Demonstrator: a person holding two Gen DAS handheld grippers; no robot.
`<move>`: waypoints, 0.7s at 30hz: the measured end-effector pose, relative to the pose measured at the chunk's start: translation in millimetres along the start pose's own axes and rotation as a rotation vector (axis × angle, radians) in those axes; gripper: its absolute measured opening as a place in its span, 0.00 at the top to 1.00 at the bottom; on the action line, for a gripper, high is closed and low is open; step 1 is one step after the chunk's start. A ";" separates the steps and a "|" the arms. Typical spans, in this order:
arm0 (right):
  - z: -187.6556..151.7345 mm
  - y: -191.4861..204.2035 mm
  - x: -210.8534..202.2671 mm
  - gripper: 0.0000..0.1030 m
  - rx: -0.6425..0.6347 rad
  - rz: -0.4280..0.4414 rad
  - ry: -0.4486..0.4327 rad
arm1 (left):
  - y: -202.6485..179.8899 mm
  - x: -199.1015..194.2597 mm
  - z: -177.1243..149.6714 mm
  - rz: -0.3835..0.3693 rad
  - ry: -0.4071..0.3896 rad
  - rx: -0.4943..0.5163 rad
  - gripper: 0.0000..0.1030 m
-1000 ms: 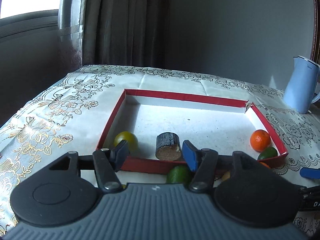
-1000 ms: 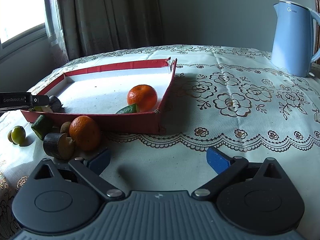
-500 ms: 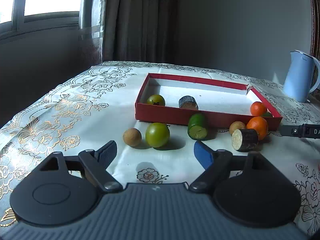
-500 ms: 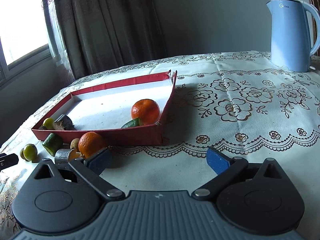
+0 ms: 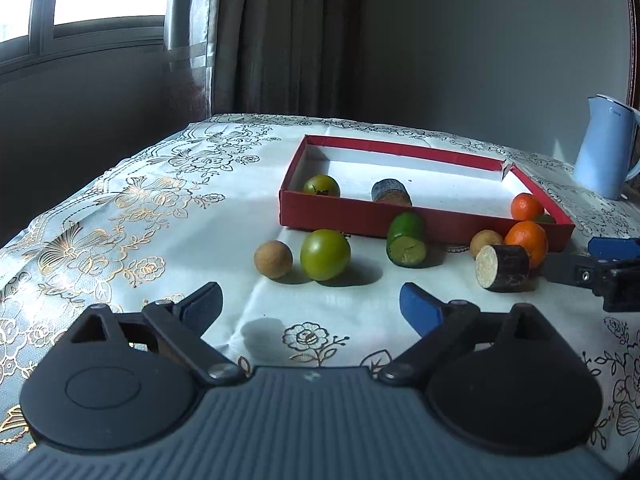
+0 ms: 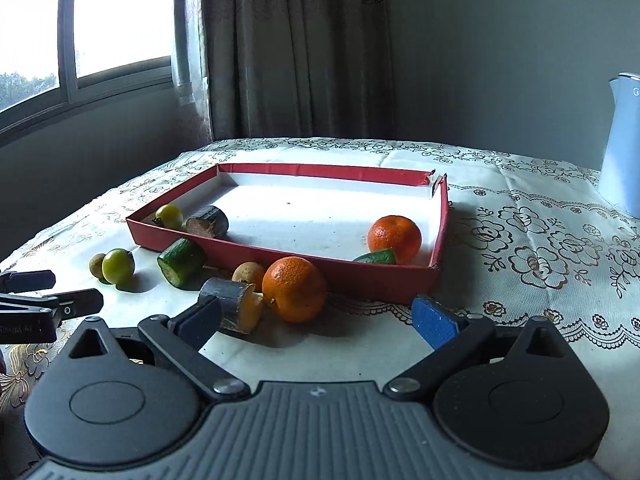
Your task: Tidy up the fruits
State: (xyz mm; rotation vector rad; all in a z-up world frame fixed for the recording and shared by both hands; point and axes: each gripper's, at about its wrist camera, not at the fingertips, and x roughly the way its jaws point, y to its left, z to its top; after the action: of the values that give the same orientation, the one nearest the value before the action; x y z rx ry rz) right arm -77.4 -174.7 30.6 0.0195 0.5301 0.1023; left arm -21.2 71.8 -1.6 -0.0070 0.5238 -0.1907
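In your left wrist view, the left gripper (image 5: 310,308) sits at the bottom of the frame with its blue fingers (image 5: 418,308) spread wide and nothing between them. Just above them on the tabletop (image 5: 160,208), from left to right, lie a small brown fruit (image 5: 273,259) touching or nearly touching a green round fruit (image 5: 325,255), then a cut green piece (image 5: 406,239) leaning at the front wall of the red tray (image 5: 344,214), another small brown fruit (image 5: 486,242), a dark cut cylinder (image 5: 503,267) and an orange (image 5: 527,241). Inside the tray, a yellow-green fruit (image 5: 321,186) sits in the left corner, a dark cylinder piece (image 5: 391,193) beside it, and a second orange (image 5: 528,207) at the right end with a green sliver behind it, mostly hidden. A blue kettle (image 5: 606,146) stands at the right edge.

In your right wrist view, the right gripper (image 6: 316,318) is also spread open and holds nothing. Its left finger overlaps the dark cut cylinder (image 6: 232,308) in the picture; whether it touches is hard to tell. The orange (image 6: 295,289) lies centred above the gap, just outside the tray (image 6: 438,240).
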 end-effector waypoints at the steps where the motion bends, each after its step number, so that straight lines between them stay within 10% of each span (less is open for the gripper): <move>1: -0.9 4.4 -0.4 0.01 -0.004 0.004 -0.001 | 0.6 0.8 0.2 0.004 0.007 -0.004 0.08; 21: -10.0 46.1 2.6 0.01 -0.020 -0.098 0.002 | 5.6 15.9 2.5 0.097 0.122 -0.050 0.00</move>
State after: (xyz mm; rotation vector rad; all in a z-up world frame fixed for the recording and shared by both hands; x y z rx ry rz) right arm -84.6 -128.7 22.7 -0.0266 0.5313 0.0120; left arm -5.4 74.3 -7.6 -0.0191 0.6488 -0.0838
